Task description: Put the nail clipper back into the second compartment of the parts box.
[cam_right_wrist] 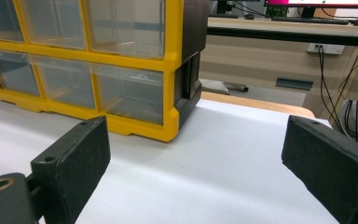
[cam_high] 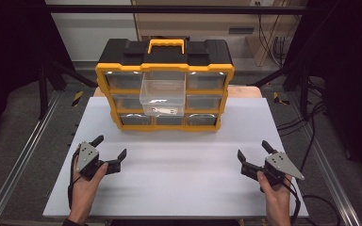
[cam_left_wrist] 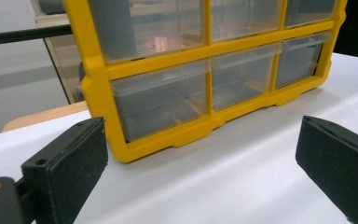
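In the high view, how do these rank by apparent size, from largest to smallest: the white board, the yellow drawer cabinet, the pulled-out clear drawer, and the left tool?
1. white board
2. yellow drawer cabinet
3. pulled-out clear drawer
4. left tool, open; it looks about like the drawer, and it sits nearer the camera, so this last order is unsure.

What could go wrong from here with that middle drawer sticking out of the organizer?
The pulled-out clear drawer overhangs the white board; a hard or off-centre push might jam it or jolt the small white part inside. The yellow organizer stands free, so pushing could slide it back. Both the left gripper and the right gripper are open and far from it.
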Demonstrator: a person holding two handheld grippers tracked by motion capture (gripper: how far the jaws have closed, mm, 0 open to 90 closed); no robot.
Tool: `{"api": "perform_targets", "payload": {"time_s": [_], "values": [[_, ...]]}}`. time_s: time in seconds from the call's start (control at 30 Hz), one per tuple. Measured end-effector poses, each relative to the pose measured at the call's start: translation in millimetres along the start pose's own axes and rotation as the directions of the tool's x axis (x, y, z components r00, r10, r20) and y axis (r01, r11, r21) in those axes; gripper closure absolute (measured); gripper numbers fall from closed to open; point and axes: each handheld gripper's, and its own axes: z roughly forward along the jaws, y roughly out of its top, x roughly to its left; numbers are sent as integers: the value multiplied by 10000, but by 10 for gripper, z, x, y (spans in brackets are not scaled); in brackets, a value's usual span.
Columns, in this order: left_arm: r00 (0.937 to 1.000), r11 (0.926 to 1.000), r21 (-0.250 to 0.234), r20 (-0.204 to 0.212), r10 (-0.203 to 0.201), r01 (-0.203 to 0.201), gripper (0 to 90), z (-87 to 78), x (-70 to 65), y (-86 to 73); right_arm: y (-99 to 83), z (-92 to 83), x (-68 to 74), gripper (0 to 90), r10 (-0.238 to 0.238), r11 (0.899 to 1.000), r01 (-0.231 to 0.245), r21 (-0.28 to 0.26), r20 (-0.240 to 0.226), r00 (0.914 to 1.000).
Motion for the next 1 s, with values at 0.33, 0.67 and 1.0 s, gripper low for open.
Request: {"api": "perform_targets", "payload": {"time_s": [0.33,0.67,1.0], "values": [[9996,9999,26,227,161,-162,18,69,-122,149,-88,-14,21,63,48,9998,-61,-176,-740,9972],[9992,10000,-26,400,89,-88,22,155,-208,319,-139,-11,88,41,-336,9994,336,-28,-1199,9922],[9982,9996,-36,545,266,-265,24,196,-307,506,-178,-14,117,37,-513,9986,522,29,-1411,9887]]}}
